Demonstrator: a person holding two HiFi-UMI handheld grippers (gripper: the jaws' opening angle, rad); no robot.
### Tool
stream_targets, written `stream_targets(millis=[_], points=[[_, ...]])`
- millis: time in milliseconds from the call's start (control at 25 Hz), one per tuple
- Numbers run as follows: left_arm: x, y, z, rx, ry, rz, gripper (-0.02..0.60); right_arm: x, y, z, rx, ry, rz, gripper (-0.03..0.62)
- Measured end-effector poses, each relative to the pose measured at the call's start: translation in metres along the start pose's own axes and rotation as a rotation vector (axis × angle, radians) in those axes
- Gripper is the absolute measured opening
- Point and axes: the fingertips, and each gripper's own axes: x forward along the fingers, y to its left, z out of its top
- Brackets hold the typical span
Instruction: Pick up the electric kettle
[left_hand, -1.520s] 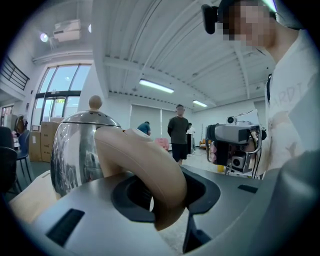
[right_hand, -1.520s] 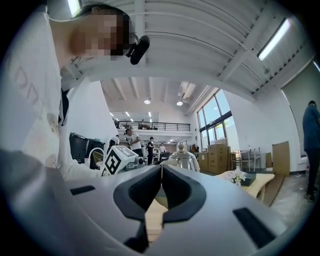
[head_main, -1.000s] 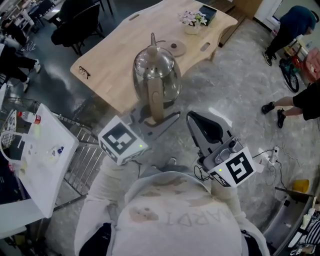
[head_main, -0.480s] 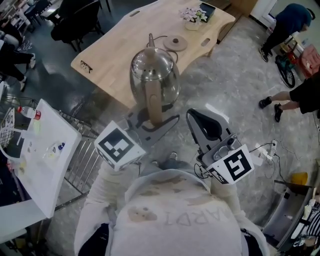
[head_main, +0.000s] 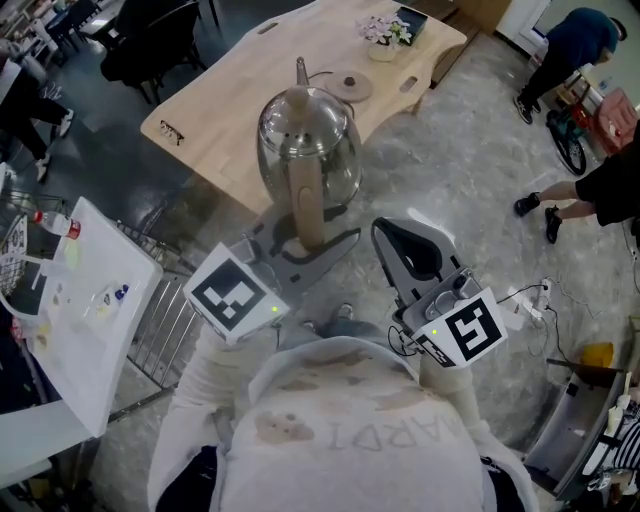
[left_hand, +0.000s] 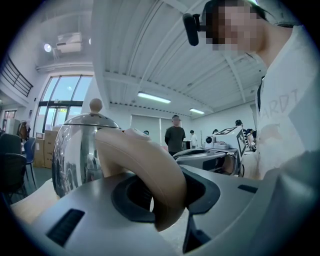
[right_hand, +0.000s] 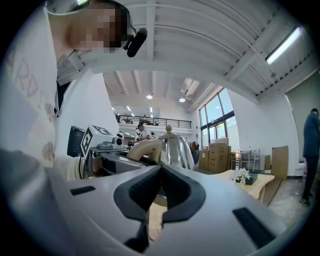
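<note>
Electric kettle (head_main: 308, 140) sits slightly further up-left in frame than a second ago, handle (head_main: 307, 200) clamped in left gripper (head_main: 305, 243); right gripper (head_main: 403, 250) jaws together, empty, right of centre.

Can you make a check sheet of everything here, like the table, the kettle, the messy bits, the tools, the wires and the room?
Surface: light wooden table.
Job's things: shiny kettle, off its round base.
Clutter: eyeglasses, small flowers, dark box.
Tools: left tool shut on the kettle's tan handle; right tool shut, empty.
Cables: thin cord by the base; white power strip on the floor.
Surroundings: grey floor, wire rack, chairs, a person nearby.
</note>
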Motion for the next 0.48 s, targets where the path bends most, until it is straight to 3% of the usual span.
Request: stream_targets(millis=[480], points=[[0.0036, 0.0023, 0.0002, -0.001, -0.005, 0.020, 0.120, 0.0031, -0.0017, -0.0008, -0.003, -0.014, 0.029, 0.018]])
